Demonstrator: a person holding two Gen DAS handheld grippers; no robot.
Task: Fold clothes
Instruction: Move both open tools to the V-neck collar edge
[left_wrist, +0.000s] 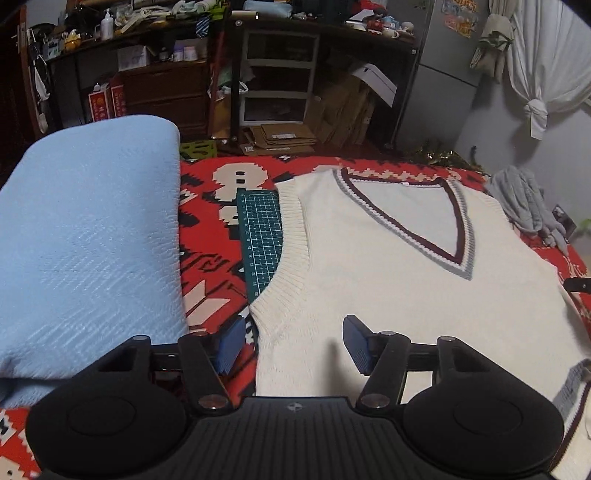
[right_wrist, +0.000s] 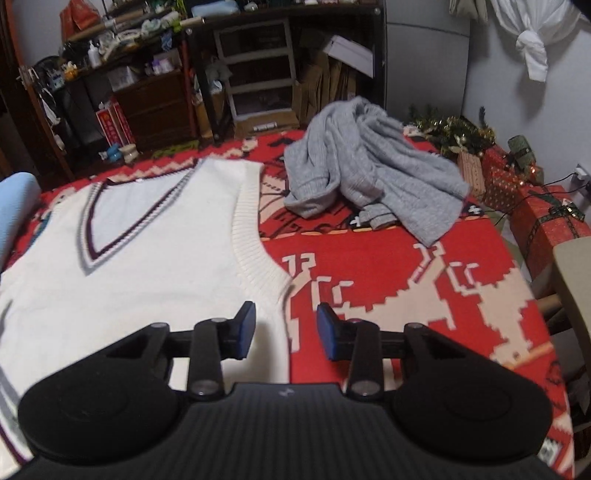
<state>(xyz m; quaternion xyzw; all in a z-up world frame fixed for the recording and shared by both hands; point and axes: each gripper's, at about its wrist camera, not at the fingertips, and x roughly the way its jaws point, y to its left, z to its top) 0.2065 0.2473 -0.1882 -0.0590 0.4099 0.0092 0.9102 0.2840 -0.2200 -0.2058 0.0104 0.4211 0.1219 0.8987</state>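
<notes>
Both the left gripper (left_wrist: 293, 341) and right gripper (right_wrist: 286, 330) gape, seemingly empty; vest (left_wrist: 388, 295) lies lengthwise, neckline away.

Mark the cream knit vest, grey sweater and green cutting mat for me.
cream knit vest (left_wrist: 406, 295): left wrist view, chest panel.
crumpled grey knit sweater (right_wrist: 373, 177): right wrist view, heap's middle.
green gridded cutting mat (left_wrist: 260, 236): left wrist view, exposed strip.

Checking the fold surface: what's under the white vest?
A green cutting mat pokes out from under the white vest at its armhole, both lying on the red patterned blanket. How far the mat runs beneath is covered by the knit.
</notes>
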